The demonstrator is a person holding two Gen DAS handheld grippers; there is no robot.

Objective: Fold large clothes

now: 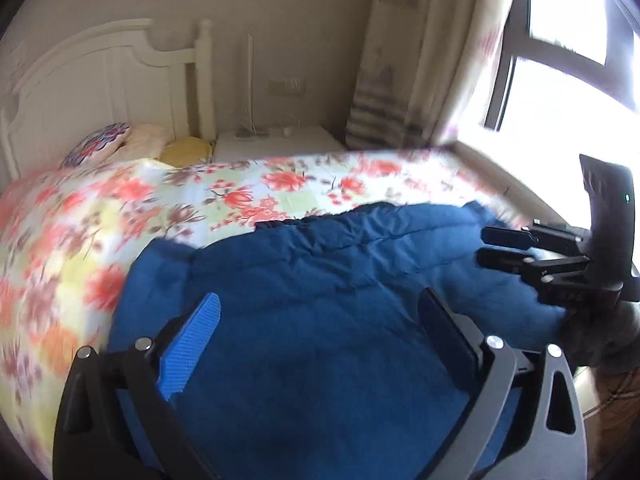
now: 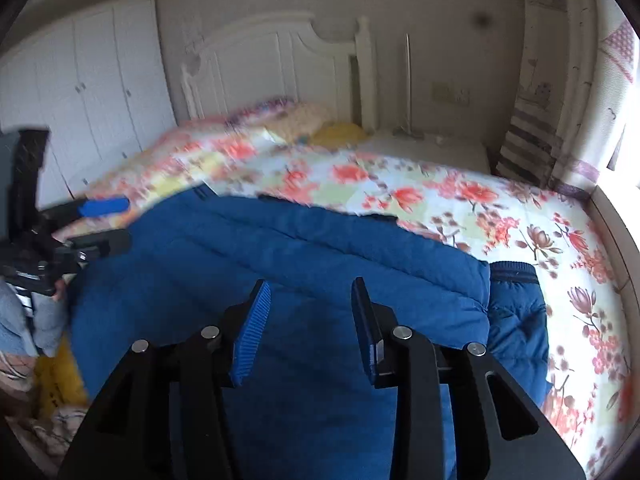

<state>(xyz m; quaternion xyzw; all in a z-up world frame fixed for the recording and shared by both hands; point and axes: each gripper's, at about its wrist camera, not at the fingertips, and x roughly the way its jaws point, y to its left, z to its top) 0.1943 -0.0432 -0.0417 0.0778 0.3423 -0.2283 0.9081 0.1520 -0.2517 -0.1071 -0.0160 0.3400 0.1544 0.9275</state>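
Bedroom with white headboard (image 2: 260, 52) and curtained window (image 1: 568, 60); floral quilt (image 1: 248, 196) spread over the bed. Laid across the near half of that quilt: a blue padded jacket (image 1: 320, 280), quilted in stitched bands, apparently already doubled over, one ribbed-cuff sleeve (image 2: 516, 304) poking out at the right edge in the right wrist view. Left gripper (image 1: 320, 340) poised above the near left part of the jacket, jaws spread wide, nothing between them. Right gripper (image 2: 310, 328) above the near right part, jaws parted by a narrow gap, likewise empty, cloth visible beneath but not pinched. Likely light for its bulk, soft and springy, with a smooth shell prone to sliding against itself and puffing back open after a fold. Best taken at a seam, hem or the ribbed cuff, where the layers lie thin and firm enough to pinch; a bite into the middle of a padded panel probably grabs only the outer shell and slips.
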